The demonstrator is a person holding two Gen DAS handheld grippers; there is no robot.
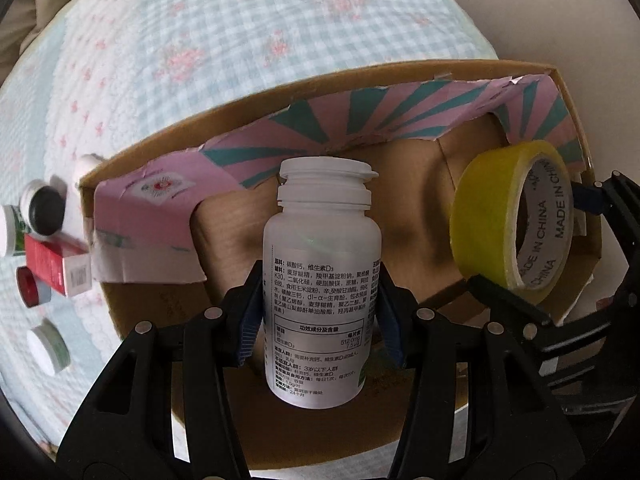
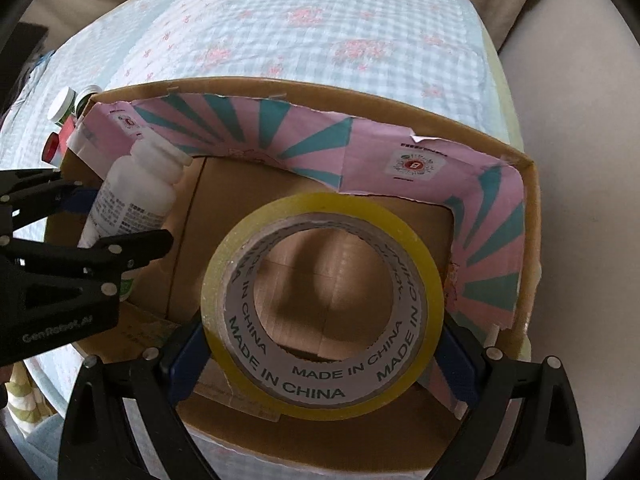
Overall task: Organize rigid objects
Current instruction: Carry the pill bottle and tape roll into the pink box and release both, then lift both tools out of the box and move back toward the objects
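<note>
My left gripper is shut on a white pill bottle with printed Chinese text and holds it over the open cardboard box. The bottle also shows in the right wrist view. My right gripper is shut on a yellow tape roll marked MADE IN CHINA and holds it over the same box, to the right of the bottle. The roll shows in the left wrist view. The box has torn pink and teal inner flaps.
The box sits on a blue checked quilt with pink flowers. Left of the box lie a red carton, a dark-capped jar, a red-capped bottle and a white-lidded jar. A pale floor lies right of the bed.
</note>
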